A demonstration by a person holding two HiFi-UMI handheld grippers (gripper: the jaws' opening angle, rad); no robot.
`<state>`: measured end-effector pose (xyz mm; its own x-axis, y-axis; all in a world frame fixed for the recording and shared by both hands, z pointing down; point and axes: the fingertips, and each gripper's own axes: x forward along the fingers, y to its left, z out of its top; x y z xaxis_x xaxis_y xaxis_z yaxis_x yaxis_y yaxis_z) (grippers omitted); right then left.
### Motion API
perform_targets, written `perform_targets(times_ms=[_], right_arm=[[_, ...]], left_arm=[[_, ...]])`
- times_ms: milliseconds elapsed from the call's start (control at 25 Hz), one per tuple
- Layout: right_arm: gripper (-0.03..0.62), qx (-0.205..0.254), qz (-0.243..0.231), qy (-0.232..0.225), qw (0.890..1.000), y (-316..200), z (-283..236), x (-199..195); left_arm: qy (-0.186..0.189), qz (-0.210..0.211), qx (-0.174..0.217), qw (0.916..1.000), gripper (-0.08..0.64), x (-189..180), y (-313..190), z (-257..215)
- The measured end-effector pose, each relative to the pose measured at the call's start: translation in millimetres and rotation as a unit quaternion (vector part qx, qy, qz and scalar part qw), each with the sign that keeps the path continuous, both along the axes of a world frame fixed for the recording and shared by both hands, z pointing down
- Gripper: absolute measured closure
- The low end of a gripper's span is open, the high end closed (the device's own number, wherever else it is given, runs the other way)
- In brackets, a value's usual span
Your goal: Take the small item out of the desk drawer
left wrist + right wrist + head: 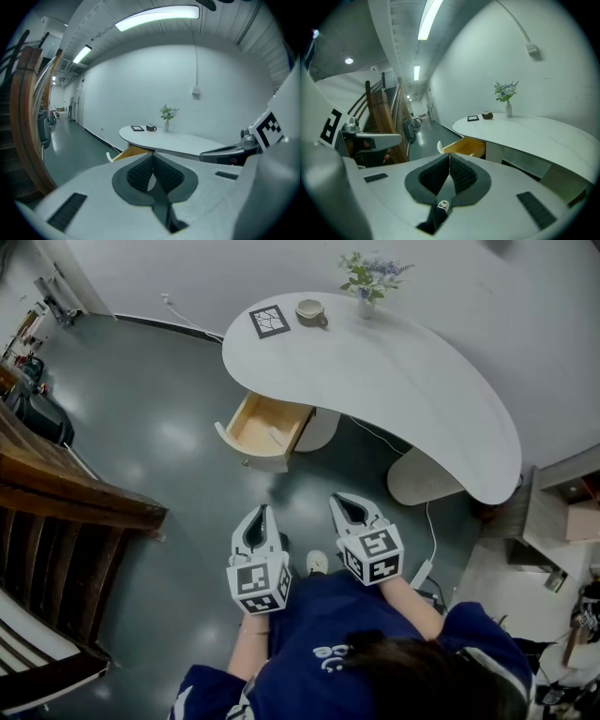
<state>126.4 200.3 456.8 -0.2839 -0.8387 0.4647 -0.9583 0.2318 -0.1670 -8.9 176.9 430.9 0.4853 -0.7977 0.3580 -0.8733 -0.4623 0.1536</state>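
The white curved desk [403,381] stands ahead with its wooden drawer [265,427] pulled open. A small pale item [277,438] lies inside, near the drawer's right side; I cannot tell what it is. My left gripper [263,510] and right gripper [336,498] hang side by side over the floor, well short of the drawer, both shut with nothing between the jaws. In the left gripper view the left gripper [153,155] points at the drawer [125,153]. From the right gripper view the right gripper [449,155] points just left of the drawer [467,146].
On the desk sit a framed card [270,321], a cup [310,312] and a vase of flowers [367,285]. A wooden staircase [66,512] fills the left. A cable and power strip [422,571] lie on the floor by the desk's right leg [422,479].
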Motion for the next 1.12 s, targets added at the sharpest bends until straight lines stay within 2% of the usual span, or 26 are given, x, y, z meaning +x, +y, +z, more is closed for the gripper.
perform_targets(times_ms=[360, 640, 880, 1120], right_arm=[[0.583, -0.014, 0.033, 0.008, 0.999, -64.9, 5.4, -19.4], [0.582, -0.03, 0.054, 0.015, 0.998, -127.5, 9.8, -39.9], [0.574, -0.047, 0.091, 0.023, 0.994, -168.0, 14.3, -48.3], [0.574, -0.072, 0.112, 0.018, 0.991, -188.5, 25.6, -61.2]], left_arm=[[-0.006, 0.06, -0.016, 0.9981, 0.555, -5.0, -67.2, 14.1], [-0.004, 0.097, -0.021, 0.9951, 0.556, -19.4, -143.1, 22.0], [0.002, 0.139, -0.027, 0.99, 0.555, -25.1, -193.2, 24.3], [0.001, 0.173, -0.035, 0.9844, 0.555, -32.9, -220.5, 34.4]])
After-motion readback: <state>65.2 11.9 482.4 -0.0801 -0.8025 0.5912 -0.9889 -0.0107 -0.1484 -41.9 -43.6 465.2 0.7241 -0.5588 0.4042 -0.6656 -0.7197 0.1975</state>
